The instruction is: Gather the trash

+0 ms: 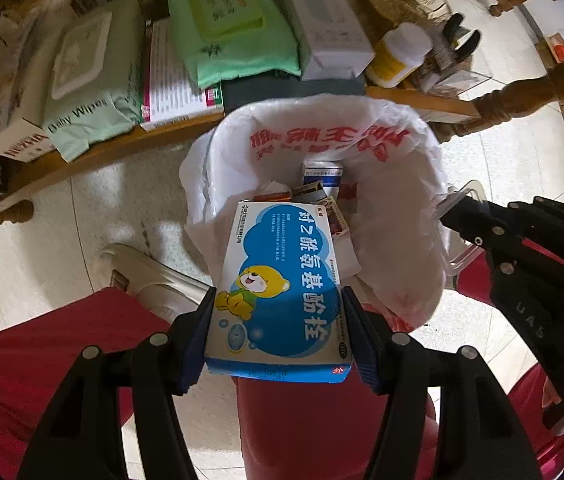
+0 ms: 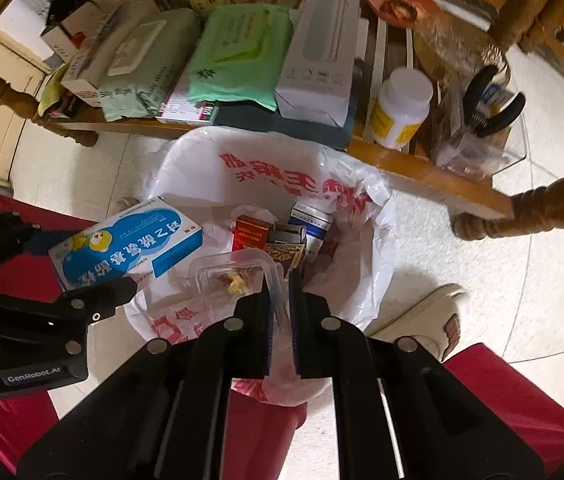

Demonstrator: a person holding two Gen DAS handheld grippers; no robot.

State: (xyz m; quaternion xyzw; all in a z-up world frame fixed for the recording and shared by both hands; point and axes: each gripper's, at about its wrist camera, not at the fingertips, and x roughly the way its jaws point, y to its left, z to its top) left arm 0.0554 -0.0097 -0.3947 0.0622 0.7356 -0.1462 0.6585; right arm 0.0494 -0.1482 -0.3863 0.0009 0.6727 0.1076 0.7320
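While both grippers point down over the bin bag (image 1: 398,148), the left gripper (image 1: 277,332) clamps a medicine box (image 1: 277,276) across its width, pads pressed on its two long sides. That box is blue and white with a yellow cartoon bear and large white characters, and it hangs above the six o'clock edge of the bag's mouth. From the right wrist view the right gripper (image 2: 279,320) stands narrow, pinching the wall of a clear plastic tray (image 2: 233,276) that holds a few yellowish scraps; the tray hangs over the bag, with the medicine box at its nine o'clock.

The bag is white plastic with red characters, its mouth open. Inside lie several small cartons (image 2: 277,236), red, brown and blue-white. At twelve o'clock of the bag runs a low wooden shelf (image 2: 422,168) crowded with packs of baby wipes (image 1: 89,76), a green wipes pack (image 1: 233,28), a long white box (image 2: 322,48), a white-capped bottle (image 2: 402,108) and black pliers (image 2: 494,100). Red trouser legs (image 1: 41,360) and a pale shoe (image 2: 422,320) flank the bag on the tiled floor (image 2: 482,260).
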